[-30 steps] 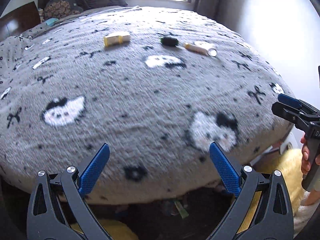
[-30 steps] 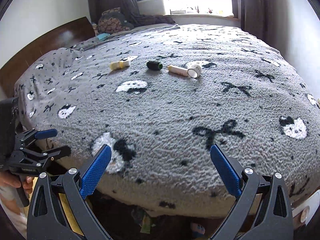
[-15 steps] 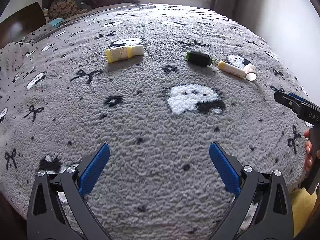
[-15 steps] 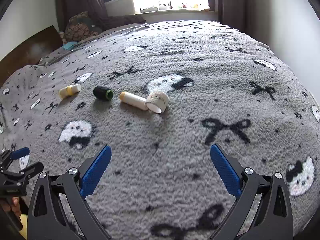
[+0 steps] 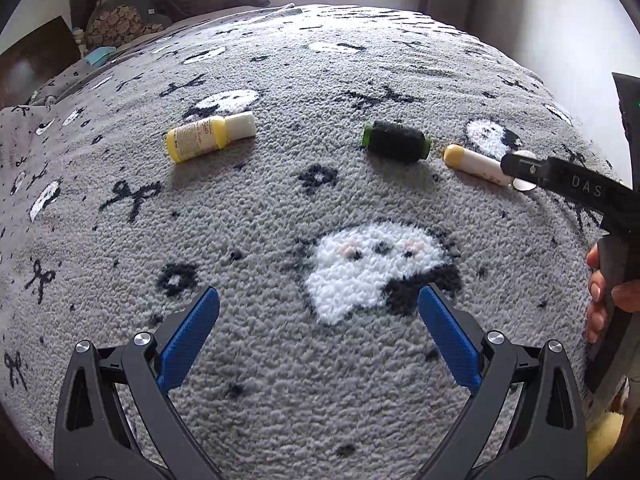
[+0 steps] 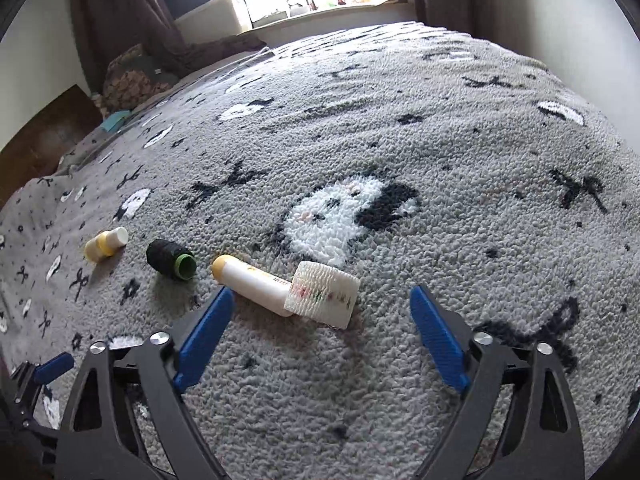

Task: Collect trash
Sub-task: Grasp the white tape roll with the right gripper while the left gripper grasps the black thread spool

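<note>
Several items lie in a row on a grey patterned blanket (image 5: 280,208): a yellow bottle with a white cap (image 5: 210,136), a black thread spool with green ends (image 5: 397,141), a white tube with a yellow cap (image 5: 476,164) and a white gauze roll (image 6: 323,294) touching the tube's end. In the right wrist view the bottle (image 6: 106,243), spool (image 6: 170,258) and tube (image 6: 252,282) sit left of centre. My left gripper (image 5: 318,334) is open and empty, short of the row. My right gripper (image 6: 320,326) is open and empty, just before the gauze roll.
The blanket (image 6: 440,160) covers a bed. Pillows (image 5: 120,20) and a wooden headboard (image 5: 36,56) are at the far left, a window sill (image 6: 320,12) at the back, walls at the right. The right tool (image 5: 580,188) crosses the left wrist view's right side.
Both grippers have moved forward from the bed's edge over the blanket toward the row of items. The right gripper has come close to the gauze roll. Both stayed open.
</note>
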### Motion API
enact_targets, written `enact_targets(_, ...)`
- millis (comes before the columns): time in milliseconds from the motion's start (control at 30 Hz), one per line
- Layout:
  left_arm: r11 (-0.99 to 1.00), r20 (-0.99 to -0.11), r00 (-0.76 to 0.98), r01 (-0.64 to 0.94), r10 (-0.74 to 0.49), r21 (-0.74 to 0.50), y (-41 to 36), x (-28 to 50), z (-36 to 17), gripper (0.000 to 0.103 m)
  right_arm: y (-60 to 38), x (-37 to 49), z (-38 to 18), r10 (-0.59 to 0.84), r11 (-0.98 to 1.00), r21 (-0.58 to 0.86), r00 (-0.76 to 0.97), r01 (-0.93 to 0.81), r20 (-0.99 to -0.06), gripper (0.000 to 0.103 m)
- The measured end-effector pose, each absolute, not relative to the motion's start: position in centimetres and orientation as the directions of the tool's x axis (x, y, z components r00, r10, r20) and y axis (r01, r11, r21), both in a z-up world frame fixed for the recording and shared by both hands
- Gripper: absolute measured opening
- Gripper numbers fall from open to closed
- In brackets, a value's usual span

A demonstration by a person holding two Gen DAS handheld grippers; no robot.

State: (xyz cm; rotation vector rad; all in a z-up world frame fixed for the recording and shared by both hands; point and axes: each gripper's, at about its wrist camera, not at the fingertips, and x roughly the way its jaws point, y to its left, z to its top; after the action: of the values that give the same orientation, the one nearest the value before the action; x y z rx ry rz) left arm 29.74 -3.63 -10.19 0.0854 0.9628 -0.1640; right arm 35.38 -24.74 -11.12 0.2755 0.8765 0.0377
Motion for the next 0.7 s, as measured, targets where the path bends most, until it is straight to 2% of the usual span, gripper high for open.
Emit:
enact_targets(133, 0.982, -0.813, 0.574, 0.188, -0.092, 0.021, -4.8, 31.5, -10.0, 0.095, -24.8, 35.9, -11.4, 0.162, 0.964, 0.259, 0.628, 0.065, -0.761, 0.052)
enact_targets(167, 0.981, -0.812, 0.575, 0.193, -0.095, 0.023, -5.2, 32.0, -10.0, 0.095, -25.0, 36.0, -11.2, 0.174, 0.961, 0.271, 0.63, 0.06, -0.757, 0.039)
enact_targets(600, 0.976, -0.805, 0.586, 0.213, -0.09, 0.046, -10.0, 39.0, -10.7, 0.093, -27.4, 34.9, -9.0, 0.14, 0.974, 0.224, 0.677, 0.038, -0.723, 0.038)
enact_targets(700, 0.971, -0.809, 0.583, 0.228, -0.076, 0.073, -10.6, 40.0, -11.3, 0.083, -27.9, 34.5, -8.5, 0.137, 0.974, 0.222, 0.687, 0.036, -0.714, 0.038)
